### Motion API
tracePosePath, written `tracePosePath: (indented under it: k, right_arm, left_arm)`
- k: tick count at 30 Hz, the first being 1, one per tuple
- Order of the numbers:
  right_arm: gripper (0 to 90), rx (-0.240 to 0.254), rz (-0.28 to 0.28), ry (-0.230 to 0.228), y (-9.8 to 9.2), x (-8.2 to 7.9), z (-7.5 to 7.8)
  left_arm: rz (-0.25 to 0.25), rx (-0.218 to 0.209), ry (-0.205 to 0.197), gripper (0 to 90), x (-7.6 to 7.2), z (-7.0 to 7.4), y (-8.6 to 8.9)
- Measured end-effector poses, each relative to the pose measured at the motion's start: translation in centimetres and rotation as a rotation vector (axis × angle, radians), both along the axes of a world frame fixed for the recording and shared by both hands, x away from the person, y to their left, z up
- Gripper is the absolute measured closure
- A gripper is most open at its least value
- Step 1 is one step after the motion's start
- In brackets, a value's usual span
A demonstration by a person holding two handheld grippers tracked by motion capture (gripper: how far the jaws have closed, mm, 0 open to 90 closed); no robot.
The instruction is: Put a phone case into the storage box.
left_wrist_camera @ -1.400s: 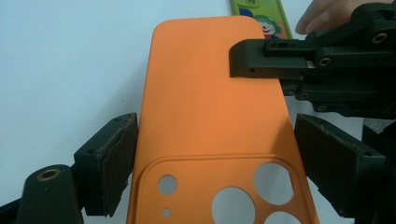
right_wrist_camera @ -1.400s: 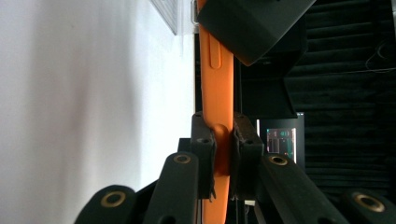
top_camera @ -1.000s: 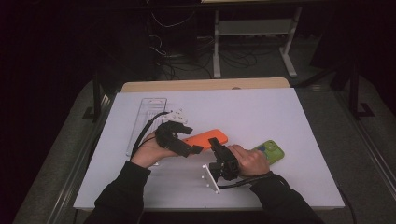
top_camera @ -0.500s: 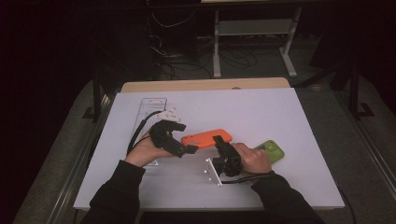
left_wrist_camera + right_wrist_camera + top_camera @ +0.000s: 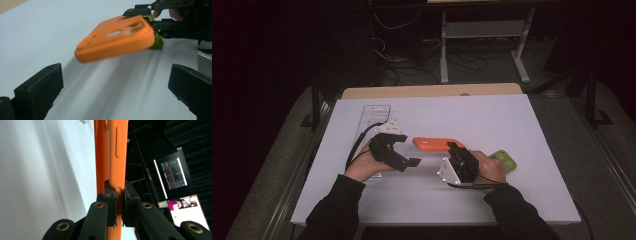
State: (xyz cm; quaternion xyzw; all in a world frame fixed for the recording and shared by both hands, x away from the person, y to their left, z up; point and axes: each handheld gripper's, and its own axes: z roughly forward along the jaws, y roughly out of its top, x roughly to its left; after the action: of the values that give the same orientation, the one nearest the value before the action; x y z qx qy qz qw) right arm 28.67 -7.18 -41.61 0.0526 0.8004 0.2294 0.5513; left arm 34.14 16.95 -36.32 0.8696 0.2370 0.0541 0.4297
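1. High view: orange case [image 5: 438,144] sits near the mat [image 5: 512,125] centre, held at its near-right end by the right gripper [image 5: 455,148]. Green case [image 5: 504,160] lies just right of the orange case, by the right hand [image 5: 488,167].
2. Right gripper: jaws nearly closed, clamped on the orange case's [image 5: 110,157] edge, w/ pads either side of the thin wall. Case looks lifted off the mat at a tilt in the left gripper view [image 5: 117,37].
3. Left gripper [image 5: 409,162]: jaws have just been opening, now wide apart, nothing between them; it points at the orange case from its left, a bit short of it. Clear tray [image 5: 373,114] lies beyond it, left of the orange case.
4. Step in hand, my read: pass or two-handed hold of the case. To do it well: keep the right grip steady, bring the left jaws level w/ the free end, straddle the edge squarely, close only once the wall is well in.
5. Pose: left forearm comes in from bottom-left, wrist cocked inward; right forearm from bottom-right, hand wrapped round the gripper body, jaws pointing away and left.
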Motion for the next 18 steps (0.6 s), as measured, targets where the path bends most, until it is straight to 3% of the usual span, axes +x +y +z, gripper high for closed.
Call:
tracePosePath:
  k: [2,9,14,18]
  right_arm:
    - [82.2,0.012,-0.002,0.008,-0.1,0.1,0.1]
    - [82.1,0.092,-0.012,0.07,-0.5,0.4,0.7]
    - [82.1,0.249,-0.054,0.181,-0.9,0.6,1.1]
    - [82.1,0.308,-0.064,0.237,-1.5,1.2,1.4]
  left_arm:
    - [0.008,0.007,-0.021,0.0,-0.1,-0.2,0.1]
    - [0.047,-0.021,0.0,0.0,-0.6,-0.9,0.3]
    - [0.053,-0.001,0.001,0.0,-0.6,-1.4,0.3]
    - [0.068,-0.023,0.001,0.0,-0.7,-1.3,0.4]
